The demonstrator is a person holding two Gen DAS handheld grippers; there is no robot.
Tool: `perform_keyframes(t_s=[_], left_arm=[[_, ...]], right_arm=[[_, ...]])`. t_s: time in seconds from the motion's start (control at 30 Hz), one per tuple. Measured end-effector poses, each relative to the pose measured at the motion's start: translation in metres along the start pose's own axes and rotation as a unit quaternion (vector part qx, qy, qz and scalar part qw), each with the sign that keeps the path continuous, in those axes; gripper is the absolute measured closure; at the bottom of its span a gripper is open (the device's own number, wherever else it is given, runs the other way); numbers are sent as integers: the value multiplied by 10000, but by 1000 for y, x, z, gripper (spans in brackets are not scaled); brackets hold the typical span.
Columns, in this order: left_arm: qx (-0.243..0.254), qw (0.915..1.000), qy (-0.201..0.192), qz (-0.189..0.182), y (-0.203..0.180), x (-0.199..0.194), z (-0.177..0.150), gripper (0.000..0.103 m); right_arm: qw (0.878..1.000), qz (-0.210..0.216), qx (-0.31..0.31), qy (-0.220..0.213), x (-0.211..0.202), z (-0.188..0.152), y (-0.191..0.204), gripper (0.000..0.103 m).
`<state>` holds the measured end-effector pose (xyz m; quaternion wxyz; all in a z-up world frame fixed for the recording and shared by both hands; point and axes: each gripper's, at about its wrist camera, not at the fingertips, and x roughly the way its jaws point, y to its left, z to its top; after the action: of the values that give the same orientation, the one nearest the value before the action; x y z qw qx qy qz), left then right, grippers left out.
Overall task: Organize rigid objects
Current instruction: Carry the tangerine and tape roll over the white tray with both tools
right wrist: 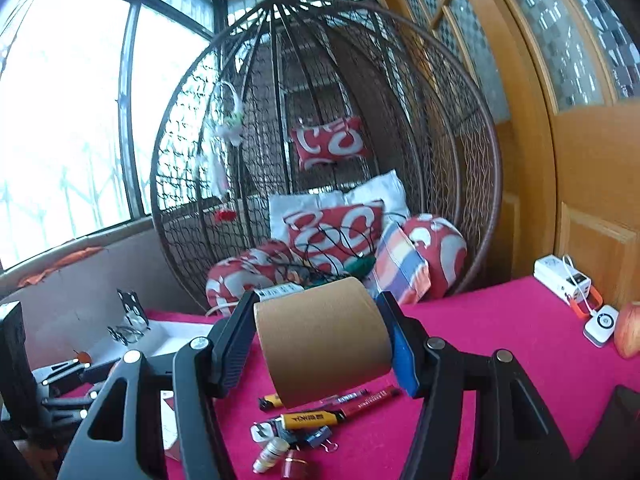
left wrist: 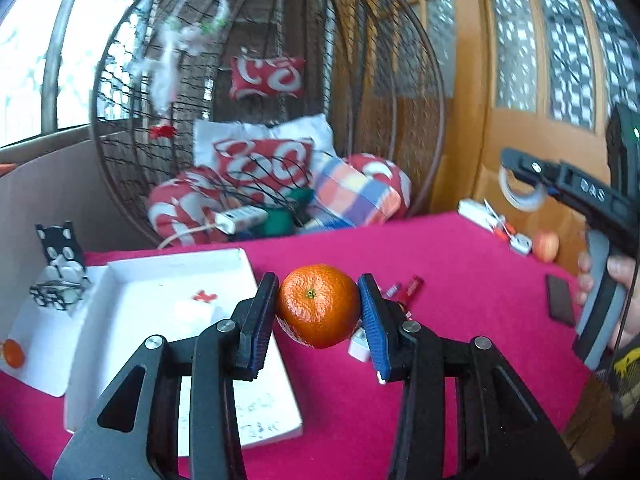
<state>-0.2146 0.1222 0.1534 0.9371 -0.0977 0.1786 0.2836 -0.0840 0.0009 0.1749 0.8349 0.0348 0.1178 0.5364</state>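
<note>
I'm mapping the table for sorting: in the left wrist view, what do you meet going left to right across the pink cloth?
Glasses → white tray → orange held in the left hand-held gripper → red pen → black slab → right hand-held gripper, holding a tape roll.

orange (left wrist: 318,306) between left gripper (left wrist: 320,316) jaws, above pink tablecloth (left wrist: 460,272), beside white tray (left wrist: 160,280)

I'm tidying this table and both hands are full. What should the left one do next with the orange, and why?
Probably swing the left hand-held gripper leftward and lower the orange into the white tray. The pads already clamp the fruit clear of the pink cloth, and the tray lies close beside it with bare floor showing.
</note>
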Motion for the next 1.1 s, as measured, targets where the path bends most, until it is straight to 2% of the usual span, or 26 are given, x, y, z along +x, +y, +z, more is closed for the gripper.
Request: perform_keyframes(t_s=[0.27, 0.6, 1.1], left_arm=[[-360, 9978, -403, 392, 36, -32, 12, 63], [-837, 9882, -821, 985, 89, -73, 14, 63], [-1226, 9757, -1168, 1390, 137, -108, 6, 63]], right_arm=[[9997, 150, 35, -171, -8, 7, 11, 43], [9994, 309, -25, -154, -10, 8, 26, 43], [9978, 572, -322, -109, -5, 17, 63, 43]])
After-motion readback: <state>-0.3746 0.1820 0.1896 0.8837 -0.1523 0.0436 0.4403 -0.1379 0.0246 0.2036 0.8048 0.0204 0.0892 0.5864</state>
